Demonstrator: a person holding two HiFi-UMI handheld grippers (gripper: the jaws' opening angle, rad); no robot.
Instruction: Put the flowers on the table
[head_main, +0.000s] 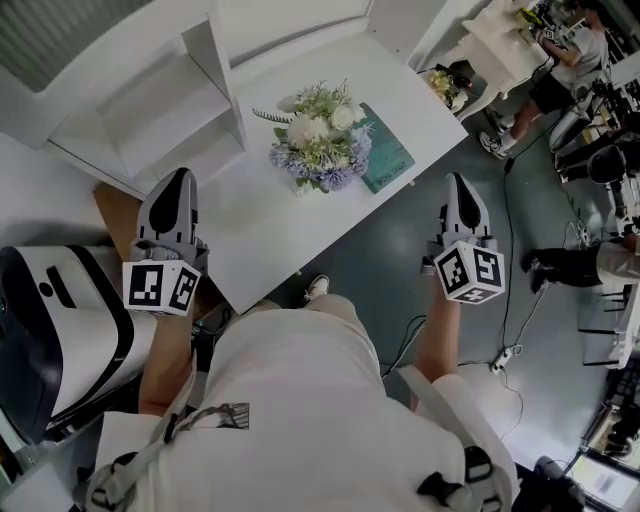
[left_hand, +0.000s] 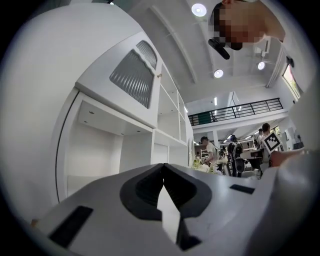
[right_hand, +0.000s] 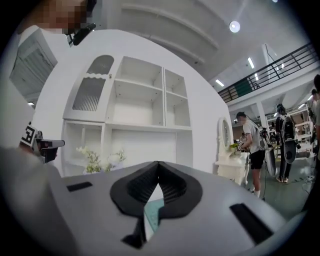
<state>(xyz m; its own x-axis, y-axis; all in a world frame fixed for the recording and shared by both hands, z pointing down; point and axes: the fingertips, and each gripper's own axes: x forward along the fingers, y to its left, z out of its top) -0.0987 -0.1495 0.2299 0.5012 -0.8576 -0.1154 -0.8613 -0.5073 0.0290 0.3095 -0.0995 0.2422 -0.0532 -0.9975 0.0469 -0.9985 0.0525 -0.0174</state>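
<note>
Both the left hand-held gripper (head_main: 177, 178) and the right hand-held gripper (head_main: 458, 182) hovered closed and empty, well apart from the flower bouquet (head_main: 320, 148), which lay on the white worktop (head_main: 268, 232) partly over a teal booklet (head_main: 392, 160); placing looked complete, leaving only a withdrawal.
</note>
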